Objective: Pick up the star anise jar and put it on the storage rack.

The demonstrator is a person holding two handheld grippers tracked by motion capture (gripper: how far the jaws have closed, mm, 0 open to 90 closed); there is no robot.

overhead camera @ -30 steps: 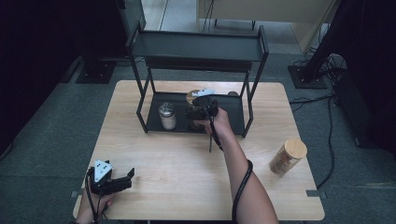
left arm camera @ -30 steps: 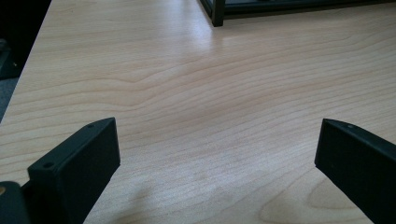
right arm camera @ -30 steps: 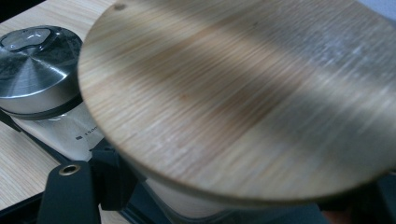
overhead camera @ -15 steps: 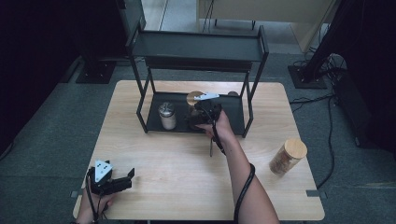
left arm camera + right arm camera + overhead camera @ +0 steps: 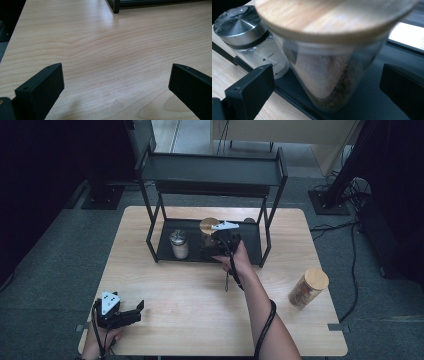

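The right gripper (image 5: pixel 216 241) has just let its jaws spread wide: a second ago they pinched the wooden-lidded glass jar (image 5: pixel 209 231), and now the jar stands free between them on the lower tray of the black rack (image 5: pixel 250 244), with clear gaps either side. The hand has hardly shifted since then; the left gripper (image 5: pixel 131 312) has stayed low at the table's (image 5: pixel 200 310) near left corner, its jaws spread over bare wood.

The right gripper view brings the jar (image 5: pixel 329 57) up close, tilted in frame, brownish contents behind the glass, and a steel-capped shaker (image 5: pixel 252 37) just beside it on the same tray. From the high view, a second wooden-lidded jar (image 5: pixel 308 287) stands well apart near the table's right edge.
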